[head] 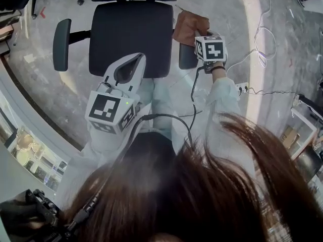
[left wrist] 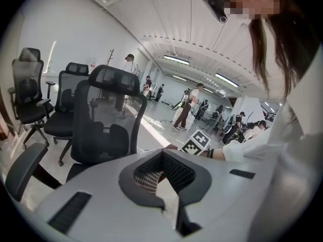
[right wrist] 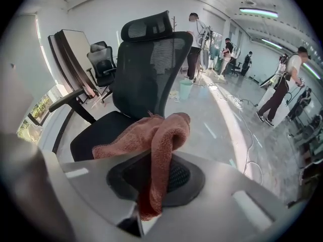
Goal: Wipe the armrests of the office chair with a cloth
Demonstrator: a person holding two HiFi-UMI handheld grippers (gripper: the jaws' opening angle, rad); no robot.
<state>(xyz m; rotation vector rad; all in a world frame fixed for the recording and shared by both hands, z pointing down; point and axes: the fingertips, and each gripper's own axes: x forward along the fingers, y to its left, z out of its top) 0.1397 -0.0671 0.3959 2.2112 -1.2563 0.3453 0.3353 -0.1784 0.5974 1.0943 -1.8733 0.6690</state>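
Head view: black office chair (head: 130, 37) at top centre, seen from above, seat facing the person. Left armrest (head: 61, 44) is bare and well apart from both grippers. Right armrest (head: 187, 57) is partly covered. The reddish-brown cloth (head: 190, 26) sits bunched over its far end, just beside the seat edge. Cannot tell if the cloth touches the armrest pad. Right gripper (head: 199, 38) is at the cloth, its marker cube facing up and the person's hand behind it. Left gripper (head: 135, 60) hangs over the front part of the seat with its white body tilted and its tip toward the chair back. It is clear of the cloth. Dark hair fills the bottom of the frame. Cables (head: 260, 44) lie on the floor to the right.

Left gripper view: left gripper (left wrist: 164, 178) has its jaws together with nothing between them. A mesh backrest (left wrist: 108, 117) is ahead at left and an armrest (left wrist: 22, 169) is low at far left. The right gripper's marker cube (left wrist: 196, 142) shows just past the jaw housing. More office chairs (left wrist: 30, 92) stand at left and people stand far back in the hall.

Right gripper view: right gripper (right wrist: 149, 198) has its jaws clamped on the cloth (right wrist: 159, 135). A narrow fold is pinched low between the pads. The rest loops up and flops over to the left, in front of the seat (right wrist: 98, 135). Backrest with headrest (right wrist: 151, 67) stands upright behind. One armrest (right wrist: 68, 99) sticks out at left, apart from the cloth.
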